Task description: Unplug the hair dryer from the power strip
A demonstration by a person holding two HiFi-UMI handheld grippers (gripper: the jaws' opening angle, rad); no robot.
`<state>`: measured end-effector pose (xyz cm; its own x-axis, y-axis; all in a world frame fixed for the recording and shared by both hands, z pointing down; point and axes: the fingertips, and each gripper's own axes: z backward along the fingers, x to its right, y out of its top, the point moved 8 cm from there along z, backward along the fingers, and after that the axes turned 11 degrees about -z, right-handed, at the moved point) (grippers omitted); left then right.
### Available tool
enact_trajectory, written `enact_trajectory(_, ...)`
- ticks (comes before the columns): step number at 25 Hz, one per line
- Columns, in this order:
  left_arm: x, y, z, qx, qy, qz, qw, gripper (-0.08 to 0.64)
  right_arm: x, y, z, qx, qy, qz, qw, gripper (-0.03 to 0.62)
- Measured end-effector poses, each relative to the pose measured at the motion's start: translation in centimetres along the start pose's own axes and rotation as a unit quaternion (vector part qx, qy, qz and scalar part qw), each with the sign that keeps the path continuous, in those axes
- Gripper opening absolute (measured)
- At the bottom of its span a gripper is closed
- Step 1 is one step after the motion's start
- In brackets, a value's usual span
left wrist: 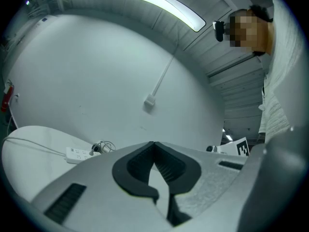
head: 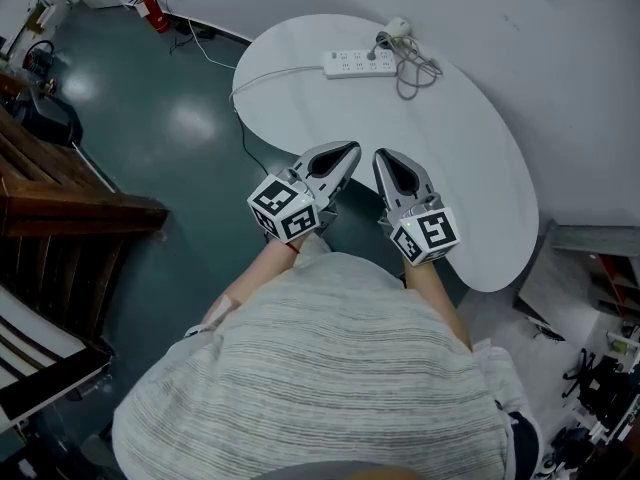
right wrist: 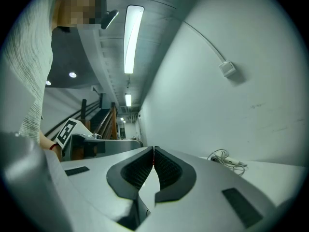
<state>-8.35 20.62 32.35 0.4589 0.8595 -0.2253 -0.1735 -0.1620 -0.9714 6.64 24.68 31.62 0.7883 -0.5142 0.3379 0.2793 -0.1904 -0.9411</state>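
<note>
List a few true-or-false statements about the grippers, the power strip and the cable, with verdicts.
1. The left gripper and right gripper are both shut and empty. True.
2. The power strip lies beside the grippers. False: it lies at the far side of the table, apart from both.
3. A coiled cable lies at the power strip's right end. True.
4. The white cord leaves the table on its right. False: it runs off the left edge.

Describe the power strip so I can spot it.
Find the white rounded table by the wall. At its far edge lies the power strip, a long white bar. It is straight; the grey cable at one end is tangled.
</note>
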Motion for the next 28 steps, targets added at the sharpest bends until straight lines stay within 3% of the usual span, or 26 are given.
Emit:
enact_trajectory(16,-11.4,2.4,-2.4,-0.007,-0.042,0.005,0.9991,0.006,2.1,0.5,-10.8,0.002,-0.045,-0.011,0.999,0.027)
enact_trajectory(28,-14.4,2.5,-2.6,-0.012,-0.076,0.015,0.9969,0.006,2.1,0.1,-13.5,-0.003,-0.064,-0.015,0.998,0.028)
